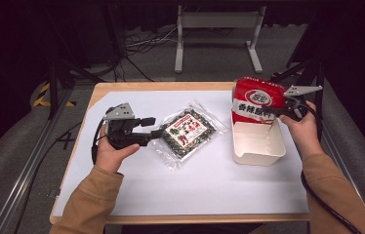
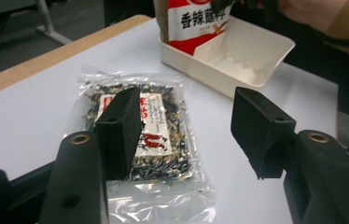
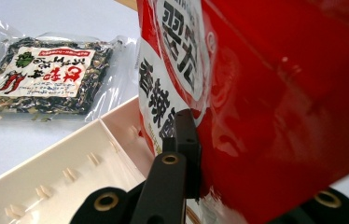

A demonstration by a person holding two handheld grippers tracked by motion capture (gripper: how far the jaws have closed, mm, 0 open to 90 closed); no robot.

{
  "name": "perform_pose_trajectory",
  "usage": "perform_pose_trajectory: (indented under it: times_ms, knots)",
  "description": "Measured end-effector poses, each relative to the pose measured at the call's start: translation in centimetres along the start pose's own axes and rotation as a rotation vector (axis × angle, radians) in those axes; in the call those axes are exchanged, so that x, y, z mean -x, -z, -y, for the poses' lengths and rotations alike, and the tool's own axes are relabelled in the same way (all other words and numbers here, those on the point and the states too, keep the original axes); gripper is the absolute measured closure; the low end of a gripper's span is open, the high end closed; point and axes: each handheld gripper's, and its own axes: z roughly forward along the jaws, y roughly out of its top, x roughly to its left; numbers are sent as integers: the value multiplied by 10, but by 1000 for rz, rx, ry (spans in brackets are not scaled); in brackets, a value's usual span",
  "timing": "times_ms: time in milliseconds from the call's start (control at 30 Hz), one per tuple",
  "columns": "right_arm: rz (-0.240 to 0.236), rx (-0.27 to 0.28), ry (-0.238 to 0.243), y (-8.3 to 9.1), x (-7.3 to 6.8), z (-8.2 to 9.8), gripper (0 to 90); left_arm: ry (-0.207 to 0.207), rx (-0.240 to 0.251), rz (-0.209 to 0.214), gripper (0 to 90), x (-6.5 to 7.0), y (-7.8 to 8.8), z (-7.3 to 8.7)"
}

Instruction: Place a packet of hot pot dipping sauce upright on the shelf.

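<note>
Two tongs differ: your right tongs [image 1: 274, 113] clench the red bag [image 1: 257, 100] upright over the tray [image 1: 258, 146], left tongs [image 1: 157, 129] gape beside the packet [image 1: 189, 130].

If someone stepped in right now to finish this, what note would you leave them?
Right gripper: shut on the red pouch, holding it upright, its lower end in the far part of the white tray.
Left gripper: open, holding nothing, its jaws by the clear spice packet.
Spice packet: flat on the table, left of the tray.
Done: pouch gripped and partly in the tray.
Left, probably: release the pouch into the tray, then grip the spice packet and move it into the tray's bare near compartment.
</note>
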Motion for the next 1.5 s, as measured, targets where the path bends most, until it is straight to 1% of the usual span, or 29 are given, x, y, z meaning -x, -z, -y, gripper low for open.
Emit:
perform_pose_trajectory:
  times_ms: [33, 100, 133, 167, 200, 233, 267, 300, 333, 367, 400, 467, 533, 600, 633, 700, 733, 833, 933, 1033, 1067, 1100, 1133, 1167, 1267, 1300, 1400, 1467, 1500]
  knots:
    - [-1, -3, 3, 0, 0, 0, 892, -2, -3, -11, 434, 0, 0, 0]
    - [3, -8, 1, 0, -1, -1, 879, 8, -21, -18, 434, -4, -3, 3]
    - [3, -8, 1, 0, -1, -1, 879, 8, -21, -18, 434, -4, -3, 3]
    - [19, -2, 6, 1, -2, -2, 802, 8, -27, -24, 434, -6, -3, 3]
    - [35, 4, -4, 2, -3, -1, 754, 15, -28, -25, 433, -7, -4, 4]
    - [35, 4, -4, 2, -3, -1, 754, 15, -28, -25, 431, -7, -4, 4]
    - [49, 20, -19, 3, -4, -1, 700, 19, -29, -29, 431, -9, -5, 5]
    - [54, 37, -36, 5, -4, 0, 622, 31, -35, -29, 423, -10, -6, 6]
    - [60, 59, -57, 6, -5, 0, 560, 31, -40, -30, 414, -11, -6, 6]
    - [63, 66, -69, 8, -5, 1, 538, 32, -43, -30, 409, -13, -7, 7]
    - [67, 69, -70, 10, -6, 2, 505, 33, -45, -34, 403, -13, -7, 7]
    - [70, 69, -70, 12, -7, 2, 496, 31, -47, -39, 402, -14, -9, 8]
    - [87, 84, -61, 17, -9, 2, 463, 27, -49, -47, 385, -15, -9, 8]
    - [92, 89, -60, 19, -10, 2, 454, 32, -51, -50, 362, -15, -10, 7]
    - [101, 93, -57, 23, -12, 2, 442, 32, -50, -52, 362, -15, -10, 7]
    - [129, 83, -30, 30, -17, 2, 419, 28, -51, -58, 351, -17, -11, 7]
    - [129, 83, -30, 30, -17, 2, 419, 28, -51, -58, 349, -17, -11, 7]
    - [157, 88, -16, 39, -20, 3, 411, 27, -57, -69, 349, -18, -11, 7]
    - [165, 98, -20, 46, -22, 6, 409, 24, -62, -86, 348, -19, -11, 7]
    - [179, 106, -9, 55, -28, 9, 403, 21, -59, -97, 347, -21, -10, 7]
    - [184, 105, -6, 57, -31, 10, 401, 26, -57, -97, 346, -21, -10, 7]
    - [181, 104, -4, 59, -33, 11, 402, 30, -57, -97, 346, -22, -9, 7]
    - [166, 116, -3, 63, -39, 13, 401, 30, -58, -100, 347, -22, -9, 7]
    - [166, 116, -3, 63, -39, 13, 401, 30, -58, -100, 346, -22, -9, 7]
    - [149, 120, 7, 67, -49, 14, 398, 26, -69, -113, 345, -23, -10, 7]
    - [147, 120, 9, 68, -53, 14, 396, 28, -72, -119, 345, -23, -11, 8]
    - [121, 135, 19, 71, -64, 13, 397, 32, -82, -128, 346, -26, -11, 8]
    - [104, 145, 16, 73, -73, 12, 403, 46, -84, -132, 348, -28, -11, 9]
    - [98, 149, 20, 73, -77, 12, 404, 44, -84, -135, 351, -29, -11, 9]
